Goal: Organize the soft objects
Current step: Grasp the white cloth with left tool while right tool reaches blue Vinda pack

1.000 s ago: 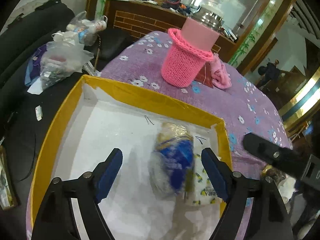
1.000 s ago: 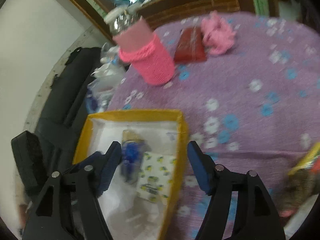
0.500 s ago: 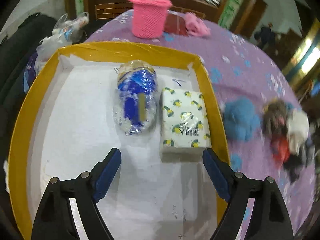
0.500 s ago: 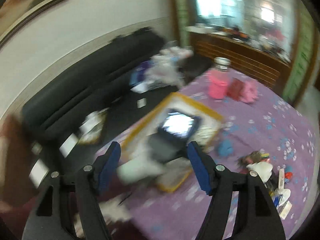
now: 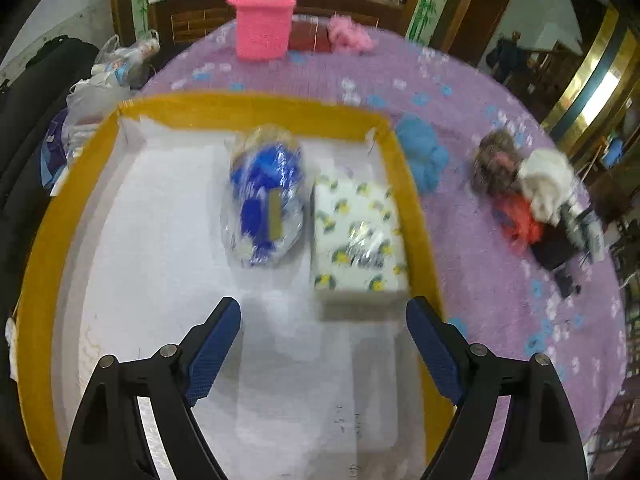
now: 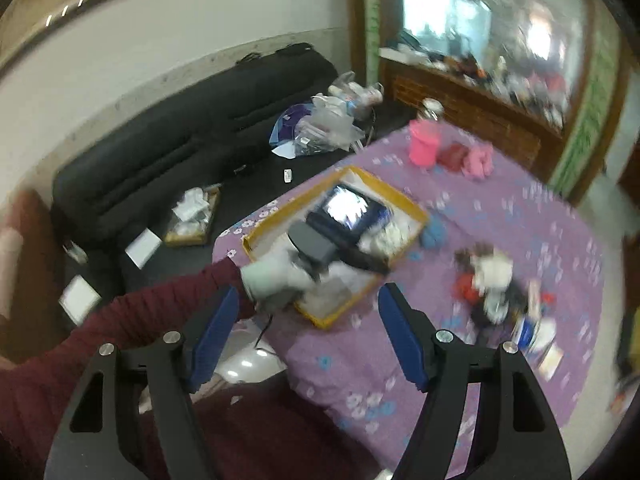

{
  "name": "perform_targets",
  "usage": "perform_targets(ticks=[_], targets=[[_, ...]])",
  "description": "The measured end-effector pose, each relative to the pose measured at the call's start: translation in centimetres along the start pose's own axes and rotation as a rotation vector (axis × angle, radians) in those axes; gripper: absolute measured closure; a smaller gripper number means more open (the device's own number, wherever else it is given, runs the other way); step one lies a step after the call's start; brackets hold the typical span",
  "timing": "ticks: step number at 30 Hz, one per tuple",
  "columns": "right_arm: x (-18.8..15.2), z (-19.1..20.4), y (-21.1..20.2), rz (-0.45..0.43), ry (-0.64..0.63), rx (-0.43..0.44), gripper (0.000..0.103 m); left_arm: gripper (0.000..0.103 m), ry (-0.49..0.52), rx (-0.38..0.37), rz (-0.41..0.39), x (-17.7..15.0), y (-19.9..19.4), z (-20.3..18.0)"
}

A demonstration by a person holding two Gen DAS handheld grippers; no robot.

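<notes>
Since the earlier frames, both tools have been drawn back and the right one lifted high above the worktop (image 6: pixel 460 248). Two packets, a blue-printed bag (image 5: pixel 266 196) and a lemon-print pack (image 5: pixel 358 236), lie side by side in the yellow-rimmed box (image 5: pixel 72 184). Next, the blue plush (image 5: pixel 424 152) just outside the rim should be approached squarely and gripped mid-body. Left tool (image 5: pixel 322 334) and right tool (image 6: pixel 308 328) are held wide apart, nothing between the jaws.

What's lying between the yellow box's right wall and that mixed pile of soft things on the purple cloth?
A blue fluffy item, right beside the box wall; the left wrist view shows it best.
</notes>
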State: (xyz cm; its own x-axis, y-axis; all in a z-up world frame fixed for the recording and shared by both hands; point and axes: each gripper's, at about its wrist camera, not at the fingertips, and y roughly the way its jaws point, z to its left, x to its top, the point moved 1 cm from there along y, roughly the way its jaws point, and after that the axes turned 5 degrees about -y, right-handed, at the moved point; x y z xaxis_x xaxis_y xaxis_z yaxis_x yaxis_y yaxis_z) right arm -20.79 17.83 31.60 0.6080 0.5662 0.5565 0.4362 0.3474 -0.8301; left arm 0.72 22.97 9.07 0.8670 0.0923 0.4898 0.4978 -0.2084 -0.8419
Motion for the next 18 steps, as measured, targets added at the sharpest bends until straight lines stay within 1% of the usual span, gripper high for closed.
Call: perform_targets(ticks=[1, 2, 3, 4, 5, 6, 7, 8, 9, 10, 11, 12, 13, 14, 15, 16, 18], targets=[[-1.4, -2.1, -0.3, -0.020, 0.045, 0.006, 0.031, 0.018, -0.005, -0.001, -0.025, 0.1, -0.8, -0.1], [-2.1, -3.4, -0.4, -0.030, 0.077, -0.022, 0.031, 0.018, -0.009, -0.014, -0.060, 0.1, -2.1, -0.3], [-3.8, -6.8, -0.1, -0.036, 0.159, -0.079, 0.031, 0.018, -0.008, -0.031, -0.112, 0.3, -3.9, -0.8], [-4.9, -9.5, 0.1, -0.030, 0.227, -0.106, 0.031, 0.017, 0.002, -0.035, -0.144, 0.3, -5.1, -1.4], [-6.6, -13.4, 0.6, -0.002, 0.327, -0.141, 0.031, 0.017, 0.024, -0.041, -0.187, 0.3, -6.7, -2.4], [-7.8, -16.0, 0.8, 0.021, 0.400, -0.164, 0.031, 0.017, 0.040, -0.045, -0.208, 0.2, -7.5, -3.1], [-9.8, -20.2, 1.0, 0.056, 0.527, -0.207, 0.031, 0.016, 0.067, -0.054, -0.237, 0.1, -8.6, -4.3], [-11.0, -22.7, 0.7, 0.061, 0.601, -0.240, 0.031, 0.012, 0.085, -0.064, -0.255, -0.1, -9.2, -5.3], [-12.3, -24.9, -0.1, 0.006, 0.654, -0.259, 0.031, 0.008, 0.107, -0.085, -0.279, -0.4, -9.9, -6.9], [-13.4, -26.2, -1.3, -0.101, 0.662, -0.283, 0.030, 0.001, 0.119, -0.104, -0.293, -0.6, -10.1, -7.9], [-14.4, -27.1, -2.3, -0.203, 0.651, -0.330, 0.015, 0.001, 0.127, -0.124, -0.304, -0.8, -10.2, -8.8], [-15.4, -27.7, -2.7, -0.282, 0.643, -0.367, 0.002, 0.001, 0.131, -0.142, -0.310, -1.1, -10.0, -9.8], [-17.6, -29.1, -2.5, -0.372, 0.664, -0.367, 0.002, 0.001, 0.124, -0.161, -0.297, -1.1, -9.4, -10.7], [-19.0, -30.7, -1.4, -0.359, 0.711, -0.327, 0.003, 0.001, 0.112, -0.176, -0.272, -1.0, -8.5, -11.2], [-20.1, -32.0, 0.1, -0.288, 0.762, -0.309, 0.011, 0.001, 0.102, -0.183, -0.229, -0.9, -7.4, -12.1], [-21.6, -33.7, 2.0, -0.195, 0.814, -0.329, 0.012, 0.001, 0.101, -0.181, -0.194, -0.9, -6.4, -12.6], [-23.7, -35.1, 4.0, -0.145, 0.817, -0.428, 0.012, 0.001, 0.114, -0.180, -0.146, -0.9, -4.8, -13.8]])
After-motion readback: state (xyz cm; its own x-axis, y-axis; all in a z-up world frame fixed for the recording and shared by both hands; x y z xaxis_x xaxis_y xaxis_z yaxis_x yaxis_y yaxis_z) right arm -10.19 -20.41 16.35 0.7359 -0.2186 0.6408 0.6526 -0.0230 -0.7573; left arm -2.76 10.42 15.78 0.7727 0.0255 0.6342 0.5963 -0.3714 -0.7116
